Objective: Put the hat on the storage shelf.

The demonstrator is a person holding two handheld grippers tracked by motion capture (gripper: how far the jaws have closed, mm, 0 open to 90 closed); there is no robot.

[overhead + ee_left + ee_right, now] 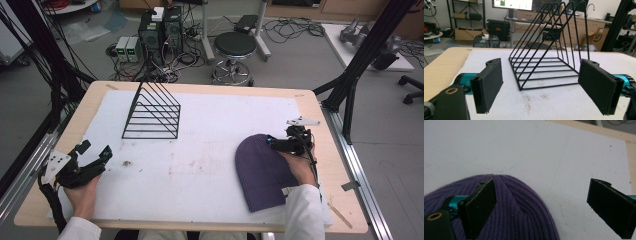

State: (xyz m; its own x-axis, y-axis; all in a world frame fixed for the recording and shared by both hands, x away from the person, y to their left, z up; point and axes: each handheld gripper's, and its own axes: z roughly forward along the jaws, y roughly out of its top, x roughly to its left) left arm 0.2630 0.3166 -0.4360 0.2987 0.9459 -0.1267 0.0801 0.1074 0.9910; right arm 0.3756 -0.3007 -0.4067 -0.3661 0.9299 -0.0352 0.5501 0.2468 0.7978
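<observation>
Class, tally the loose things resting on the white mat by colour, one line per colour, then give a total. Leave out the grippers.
Purple: 1, the knit beanie
Black: 1, the wire rack
Total: 2 things on the white mat

I saw a purple ribbed knit beanie [262,170] lying flat on the white mat [210,150], toward the bench's right side, its rounded crown pointing away from me and its open hem toward the near edge. A small pale tag showed at its lower right edge. In the right gripper view its ribs converged at the crown. A black wire rack [152,112], triangular with several dividers, stood upright on the mat's far left, well apart from the beanie.
</observation>
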